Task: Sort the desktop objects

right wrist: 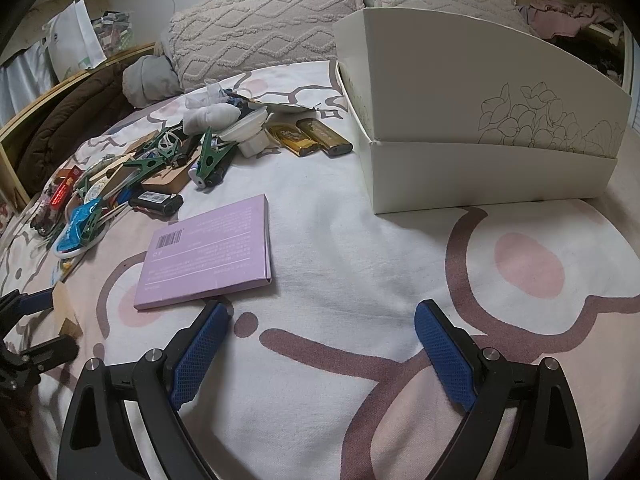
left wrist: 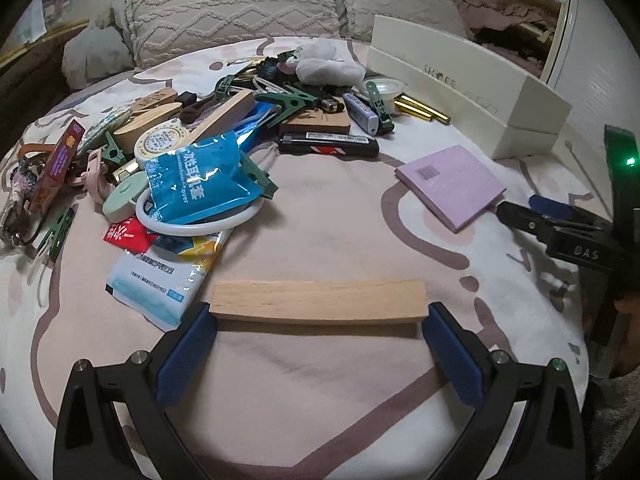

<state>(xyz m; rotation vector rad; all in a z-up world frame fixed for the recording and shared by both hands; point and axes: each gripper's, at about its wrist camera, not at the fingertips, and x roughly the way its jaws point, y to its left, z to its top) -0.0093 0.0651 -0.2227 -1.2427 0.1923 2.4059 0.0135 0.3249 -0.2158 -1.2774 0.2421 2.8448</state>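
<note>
The left gripper [left wrist: 319, 314] holds a wooden block [left wrist: 318, 301] by its two ends, one blue pad pressed on each short end. The block's long axis runs straight across the view, left to right, spanning the whole gap between the fingers; it hangs just above the patterned bedsheet [left wrist: 328, 216], though how far it clears the fabric is hard to judge through the fisheye.

The right gripper [right wrist: 320, 322] stands with its fingers spread wide and nothing between them, over bare sheet. Its left pad [right wrist: 200, 354] sits just beside the near edge of a flat purple box [right wrist: 208, 248], seemingly apart from it. The box lies flat, barcode face up, its long axis angling away toward the upper right.

Open room lies mostly in the middle: a broad bare stretch of sheet between the block, the purple box and the heap. To the right of the purple box the sheet stays clear up to a cream shoe box [right wrist: 480, 152], whose lid sits tilted on its base and forms a tall wall on that side.

Farther left, the clutter pile crowds the sheet: a blue foil packet [left wrist: 200, 180] over a white ring [left wrist: 200, 228], a black lighter [left wrist: 328, 145], green clips, another wooden block [left wrist: 224, 114]. Two gold lighters [right wrist: 312, 140] lie near the shoe box's corner. Knitted pillows [left wrist: 232, 8] close the far edge.
</note>
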